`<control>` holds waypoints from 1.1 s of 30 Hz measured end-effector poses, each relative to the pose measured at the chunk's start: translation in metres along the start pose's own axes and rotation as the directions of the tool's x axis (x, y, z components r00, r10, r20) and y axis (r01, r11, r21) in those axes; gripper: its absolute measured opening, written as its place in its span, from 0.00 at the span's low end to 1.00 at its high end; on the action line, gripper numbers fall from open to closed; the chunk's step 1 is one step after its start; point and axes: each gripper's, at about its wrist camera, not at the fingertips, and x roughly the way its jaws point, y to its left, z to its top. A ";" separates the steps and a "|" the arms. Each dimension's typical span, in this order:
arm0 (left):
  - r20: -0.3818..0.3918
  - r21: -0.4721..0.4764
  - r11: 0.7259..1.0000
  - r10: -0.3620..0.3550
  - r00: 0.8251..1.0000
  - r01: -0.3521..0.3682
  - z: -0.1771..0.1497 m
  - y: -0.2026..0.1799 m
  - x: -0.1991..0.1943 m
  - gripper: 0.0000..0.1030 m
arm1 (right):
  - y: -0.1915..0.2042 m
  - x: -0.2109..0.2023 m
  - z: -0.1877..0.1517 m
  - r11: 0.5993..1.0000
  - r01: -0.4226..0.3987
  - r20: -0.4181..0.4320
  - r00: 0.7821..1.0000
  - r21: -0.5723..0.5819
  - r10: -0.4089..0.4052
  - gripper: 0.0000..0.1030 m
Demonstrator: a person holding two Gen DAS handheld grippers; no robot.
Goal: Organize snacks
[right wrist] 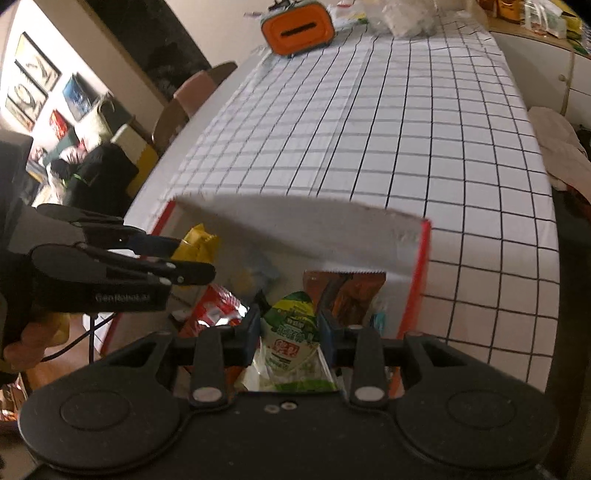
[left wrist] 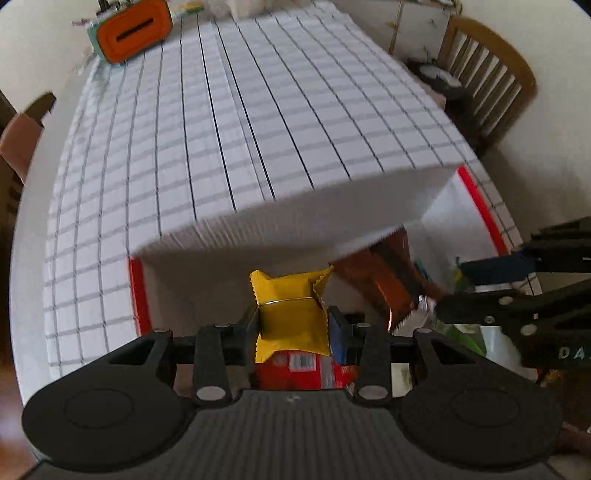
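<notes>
My left gripper (left wrist: 293, 317) is shut on a yellow snack packet (left wrist: 288, 288), held over an open white box with red edges (left wrist: 295, 218). A red packet (left wrist: 299, 369) and a brown packet (left wrist: 391, 280) lie inside the box. My right gripper (right wrist: 290, 321) is shut on a green and white snack pouch (right wrist: 295, 310) above the same box (right wrist: 295, 229). In the right wrist view the left gripper (right wrist: 195, 258) comes in from the left with the yellow packet (right wrist: 197, 238). The right gripper (left wrist: 452, 286) shows at the right edge of the left wrist view.
The box sits at the near end of a table with a white checked cloth (right wrist: 406, 129). An orange and teal case (left wrist: 131, 33) stands at the far end, with loose packets behind it. A wooden chair (left wrist: 487, 74) stands by the table's right side.
</notes>
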 end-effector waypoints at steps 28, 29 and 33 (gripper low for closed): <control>0.030 -0.017 1.000 -0.014 0.999 0.015 -0.020 0.002 -0.004 0.60 | 0.009 0.006 -0.014 0.998 0.042 0.012 0.999 0.044 -0.042 0.40; 0.037 -0.021 1.000 -0.021 0.999 0.022 -0.020 0.005 -0.007 0.62 | 0.011 0.004 -0.015 0.998 0.041 0.021 0.999 0.050 -0.043 0.41; 0.067 -0.021 0.999 -0.034 0.997 0.035 -0.022 0.010 -0.018 0.68 | 0.024 -0.005 -0.018 0.996 0.062 0.071 0.995 0.058 -0.066 0.52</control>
